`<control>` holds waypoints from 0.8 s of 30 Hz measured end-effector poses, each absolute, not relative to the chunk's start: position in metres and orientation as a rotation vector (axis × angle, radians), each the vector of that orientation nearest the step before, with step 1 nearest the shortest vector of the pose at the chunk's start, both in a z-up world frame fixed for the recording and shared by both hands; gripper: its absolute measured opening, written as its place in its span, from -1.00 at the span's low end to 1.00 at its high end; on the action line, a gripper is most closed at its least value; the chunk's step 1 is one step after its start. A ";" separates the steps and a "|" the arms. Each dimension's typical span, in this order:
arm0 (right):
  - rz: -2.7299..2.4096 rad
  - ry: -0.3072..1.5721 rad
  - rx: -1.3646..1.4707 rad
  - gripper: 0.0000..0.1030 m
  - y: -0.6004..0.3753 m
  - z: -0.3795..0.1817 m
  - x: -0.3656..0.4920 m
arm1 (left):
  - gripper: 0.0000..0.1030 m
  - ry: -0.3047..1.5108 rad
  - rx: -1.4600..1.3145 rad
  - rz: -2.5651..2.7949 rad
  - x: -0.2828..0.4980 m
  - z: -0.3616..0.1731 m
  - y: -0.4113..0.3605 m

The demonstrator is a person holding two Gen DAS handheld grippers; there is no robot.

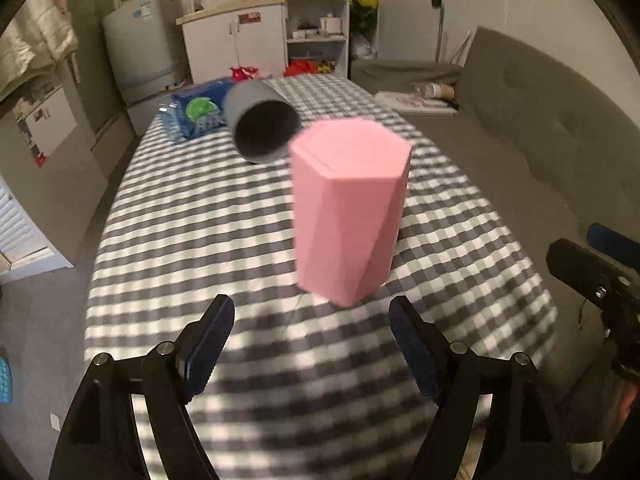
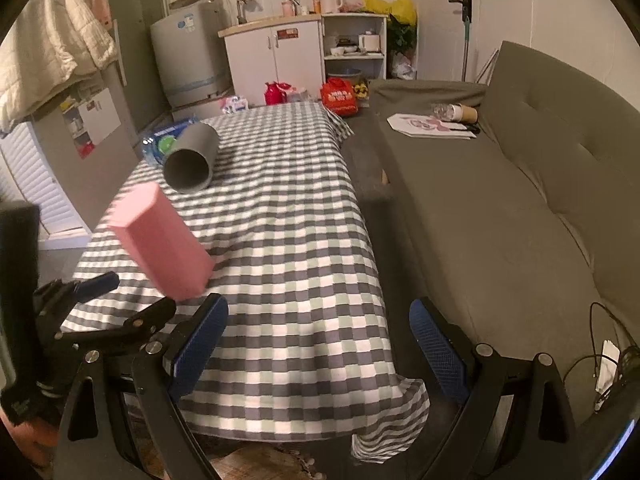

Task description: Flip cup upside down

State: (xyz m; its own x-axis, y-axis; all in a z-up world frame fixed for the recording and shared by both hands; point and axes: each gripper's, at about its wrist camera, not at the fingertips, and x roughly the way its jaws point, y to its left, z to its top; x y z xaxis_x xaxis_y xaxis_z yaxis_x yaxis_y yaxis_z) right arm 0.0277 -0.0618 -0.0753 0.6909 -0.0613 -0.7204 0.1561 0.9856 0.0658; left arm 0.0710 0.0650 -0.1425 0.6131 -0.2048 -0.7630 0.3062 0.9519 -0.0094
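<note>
A: The pink cup (image 1: 348, 208) is standing on the checked bench (image 1: 240, 240), closed end up, just ahead of the left tool (image 1: 312, 344).

B: Is that tool gripping it?

A: No, its blue pads (image 1: 212, 344) are sitting spread wide, released, with the cup a little beyond them and apart from both.

B: And the right tool (image 2: 320, 344)?

A: It is hanging released too, pads wide, over the bench's near right edge by the sofa (image 2: 500, 220). From there the cup (image 2: 160, 240) is showing to its left, leaning in the lens.

B: What is lying behind it?

A: A grey tube (image 1: 260, 120) is lying on its side, mouth facing us, against a blue pack (image 1: 196, 108).
</note>
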 end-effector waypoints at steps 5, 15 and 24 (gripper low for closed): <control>-0.088 0.749 0.110 0.80 -0.047 -0.055 0.013 | 0.60 0.772 0.053 -0.263 0.046 -0.109 0.090; -0.037 0.619 0.068 0.80 -0.025 -0.006 -0.011 | 0.60 0.588 0.001 -0.206 0.016 -0.045 0.121; -0.009 0.537 0.063 0.96 -0.014 0.002 -0.026 | 0.96 0.474 -0.050 -0.157 -0.013 -0.027 0.154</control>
State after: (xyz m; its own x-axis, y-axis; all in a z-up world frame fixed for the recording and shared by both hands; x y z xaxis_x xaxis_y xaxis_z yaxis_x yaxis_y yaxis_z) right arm -0.0261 -0.0135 0.0018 0.8591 0.0080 -0.5117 0.0250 0.9980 0.0576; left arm -0.0126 0.1536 -0.0266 0.8781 -0.1615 -0.4503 0.1386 0.9868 -0.0838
